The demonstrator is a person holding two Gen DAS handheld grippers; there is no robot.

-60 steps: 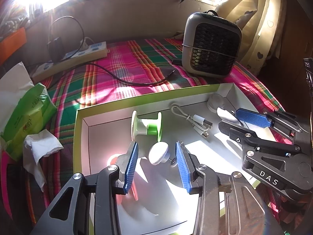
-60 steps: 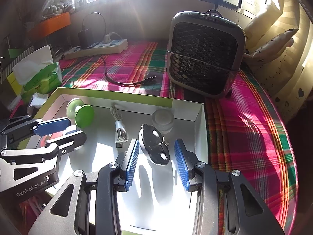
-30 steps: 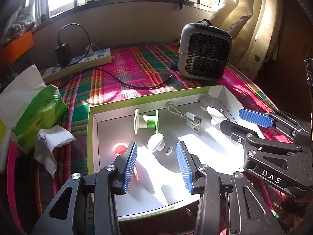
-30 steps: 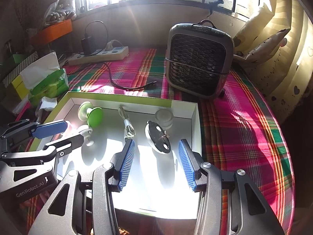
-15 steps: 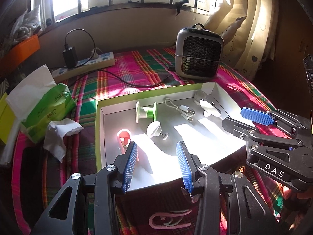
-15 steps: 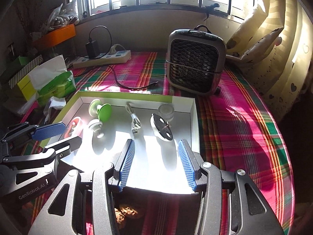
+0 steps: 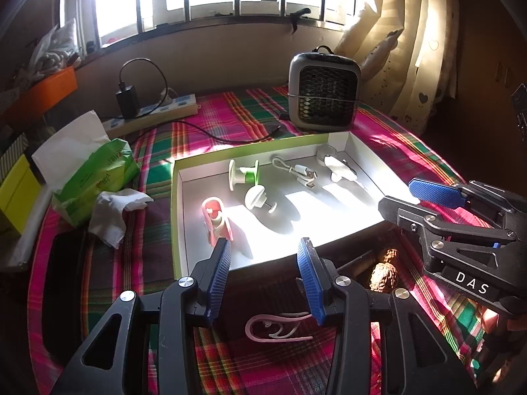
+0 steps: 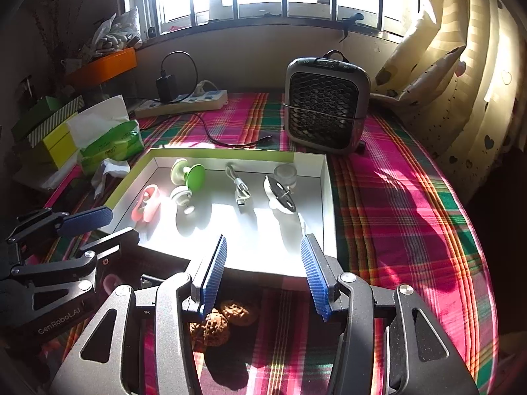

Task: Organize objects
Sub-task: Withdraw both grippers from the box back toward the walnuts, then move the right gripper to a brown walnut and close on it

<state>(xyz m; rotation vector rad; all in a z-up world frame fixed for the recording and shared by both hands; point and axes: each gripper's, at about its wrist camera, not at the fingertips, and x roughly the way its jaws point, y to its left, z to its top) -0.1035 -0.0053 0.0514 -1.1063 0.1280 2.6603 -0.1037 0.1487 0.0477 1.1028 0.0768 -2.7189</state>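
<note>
Right up close, the left gripper [image 7: 263, 273] hangs over the checked cloth [image 8: 411, 217] with its blue jaws spread apart and nothing between them. Just under it lies a thin pink ear hook [image 7: 276, 327], flat on the cloth, its long side going left to right across the jaws. Next to it, the right gripper [image 8: 263, 273] is spread apart and empty too. Two bumpy brown walnuts [image 8: 217, 321] sit below its left finger, touching each other. So I think the left gripper is nearer the hook and the right one is nearer the nuts. A little farther on is the white box [image 7: 176, 197] with a green edge. Inside it are a pink clip [image 7: 215, 219], a white knob [image 7: 257, 197], a green spool [image 7: 245, 174], a short white cable [image 7: 299, 172] and a round disc [image 8: 280, 194]. Behind the box stands a small grey fan [image 8: 324, 112], and far back a power strip [image 8: 184, 102] by the window.
</note>
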